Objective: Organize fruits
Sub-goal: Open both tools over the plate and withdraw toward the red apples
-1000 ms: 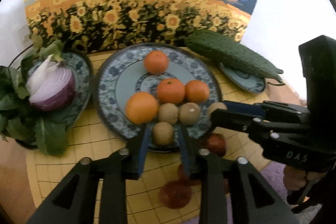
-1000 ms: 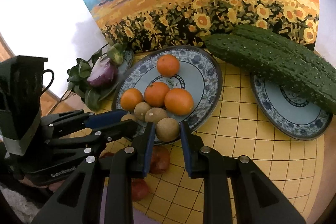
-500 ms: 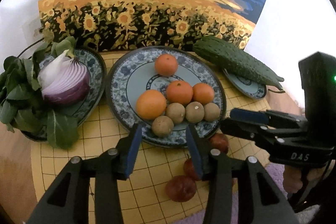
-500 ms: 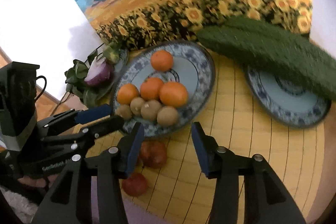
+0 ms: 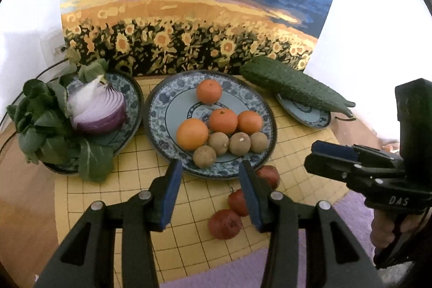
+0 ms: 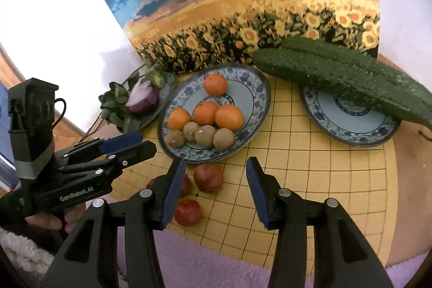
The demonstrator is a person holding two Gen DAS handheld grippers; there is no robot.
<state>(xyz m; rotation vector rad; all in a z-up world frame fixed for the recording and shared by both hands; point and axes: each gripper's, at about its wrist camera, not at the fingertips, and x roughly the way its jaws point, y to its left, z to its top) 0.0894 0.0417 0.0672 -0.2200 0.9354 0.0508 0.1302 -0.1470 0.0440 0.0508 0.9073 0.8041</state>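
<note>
A blue patterned plate (image 5: pixel 154 112) (image 6: pixel 259 91) holds several oranges (image 5: pixel 192 133) (image 6: pixel 229 117) and a row of brown round fruits (image 5: pixel 204 156) (image 6: pixel 223 139) at its front. Three red fruits (image 5: pixel 224 223) (image 6: pixel 208 178) lie on the yellow grid mat just in front of the plate. My left gripper (image 5: pixel 210 169) (image 6: pixel 140 142) hovers open over the plate's near rim with nothing between its fingers. Equally open and empty, my right gripper (image 6: pixel 215 166) (image 5: pixel 314 153) hangs above the mat beside the red fruits, one of which is partly hidden behind its left finger.
On the left, a plate (image 5: pixel 135 101) carries a halved red onion (image 5: pixel 100 109) and leafy greens (image 5: pixel 43 126). A long cucumber (image 5: pixel 294 85) (image 6: pixel 337 72) lies across a small plate (image 6: pixel 351 131) on the right. A sunflower painting (image 5: pixel 189 18) stands behind. Purple cloth (image 6: pixel 216 261) borders the mat (image 6: pixel 310 180).
Both grippers opened off the brown fruits they were closed around, leaving them on the plate. Both then drew back and up, away from the plate.
</note>
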